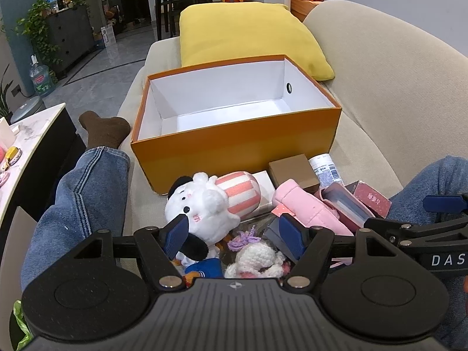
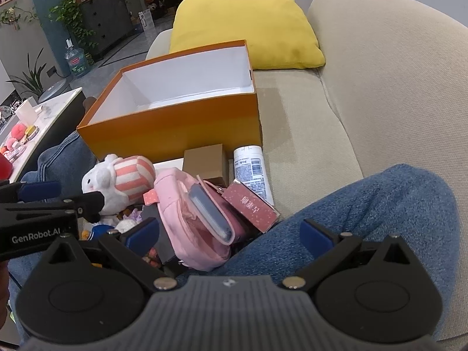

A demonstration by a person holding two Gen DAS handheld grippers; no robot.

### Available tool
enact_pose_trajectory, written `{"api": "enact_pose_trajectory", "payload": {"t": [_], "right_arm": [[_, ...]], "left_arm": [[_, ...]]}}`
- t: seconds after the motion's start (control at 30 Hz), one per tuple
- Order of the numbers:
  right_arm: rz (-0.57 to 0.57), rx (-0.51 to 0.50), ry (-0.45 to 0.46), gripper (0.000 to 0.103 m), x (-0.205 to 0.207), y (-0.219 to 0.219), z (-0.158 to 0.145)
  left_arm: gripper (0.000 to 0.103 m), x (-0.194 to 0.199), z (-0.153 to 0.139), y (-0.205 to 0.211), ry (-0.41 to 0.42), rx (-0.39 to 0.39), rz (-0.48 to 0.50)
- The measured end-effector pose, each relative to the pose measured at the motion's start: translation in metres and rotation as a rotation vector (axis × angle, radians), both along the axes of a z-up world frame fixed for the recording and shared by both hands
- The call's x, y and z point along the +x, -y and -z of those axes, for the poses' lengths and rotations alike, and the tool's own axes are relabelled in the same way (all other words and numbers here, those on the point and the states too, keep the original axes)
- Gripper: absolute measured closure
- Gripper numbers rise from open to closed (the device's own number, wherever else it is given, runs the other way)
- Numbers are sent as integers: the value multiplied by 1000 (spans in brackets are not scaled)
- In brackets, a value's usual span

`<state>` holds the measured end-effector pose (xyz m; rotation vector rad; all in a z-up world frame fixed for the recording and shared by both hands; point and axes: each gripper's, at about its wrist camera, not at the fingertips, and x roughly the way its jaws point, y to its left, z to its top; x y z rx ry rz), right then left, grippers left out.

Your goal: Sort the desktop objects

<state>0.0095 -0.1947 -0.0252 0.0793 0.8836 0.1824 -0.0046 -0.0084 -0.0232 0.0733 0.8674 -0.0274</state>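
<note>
An open orange box (image 1: 234, 146) with a white empty inside sits on the sofa; it also shows in the right wrist view (image 2: 175, 131). In front of it lies a pile: a white plush with a pink striped body (image 1: 210, 199), a pink pouch (image 2: 190, 213), a brown box (image 1: 292, 169), a white bottle (image 2: 251, 169), a red carton (image 2: 251, 207), a small crochet doll (image 1: 257, 257). My left gripper (image 1: 234, 234) is open just above the plush and doll. My right gripper (image 2: 231, 234) is open over the pouch and a jeans knee.
A yellow cushion (image 1: 248, 35) lies behind the box. The sofa back (image 2: 395, 73) rises at the right. The person's legs in jeans (image 1: 87, 193) flank the pile. A marble table (image 2: 44, 117) with small items stands at the left.
</note>
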Motion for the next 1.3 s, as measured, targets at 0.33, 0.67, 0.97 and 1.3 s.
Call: {"api": "enact_pose_trajectory", "payload": {"t": [0.33, 0.67, 0.97, 1.3], "right_arm": [[-13, 11, 41, 8, 2, 6, -1], [-146, 32, 28, 44, 6, -14, -5], [-178, -80, -28, 63, 21, 5, -2], [-285, -169, -123, 67, 47, 16, 11]], "left_arm": [[28, -2, -5, -22, 3, -29, -32], [41, -4, -5, -30, -38, -107, 5], [41, 13, 5, -8, -105, -247, 98], [42, 49, 22, 29, -249, -431, 194]]}}
